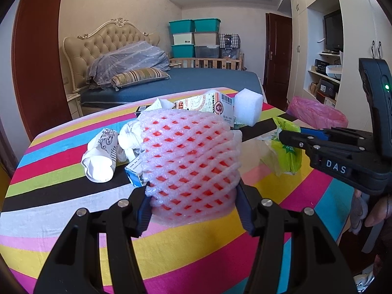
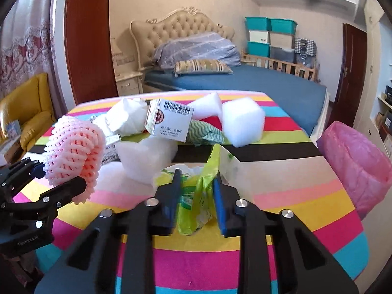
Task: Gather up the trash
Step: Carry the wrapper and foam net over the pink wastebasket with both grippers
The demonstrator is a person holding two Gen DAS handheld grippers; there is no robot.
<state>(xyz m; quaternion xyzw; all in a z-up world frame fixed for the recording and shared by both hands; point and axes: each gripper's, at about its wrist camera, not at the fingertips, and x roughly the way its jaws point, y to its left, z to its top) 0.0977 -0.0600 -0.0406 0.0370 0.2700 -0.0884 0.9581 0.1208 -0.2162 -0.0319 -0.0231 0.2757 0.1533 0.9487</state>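
A pink foam fruit net [image 1: 191,152] is held off the striped table [image 1: 196,250], with my left gripper [image 1: 193,203] shut on its lower end. In the right wrist view the same net [image 2: 73,147] hangs at the left in that gripper [image 2: 61,176]. A crumpled yellow-green plastic bag [image 2: 196,203] lies on the table between the blue pads of my right gripper [image 2: 197,183], which press on it from both sides. The left wrist view shows that gripper [image 1: 284,134] at the right, its tips closed on the bag [image 1: 286,156].
More trash lies across the far half of the table: a printed carton [image 2: 169,120], a white foam block [image 2: 245,120], crumpled white paper [image 2: 127,117] and a paper cup [image 1: 100,156]. A bin lined with a pink bag [image 2: 355,166] stands off the table's right edge. A bed is behind.
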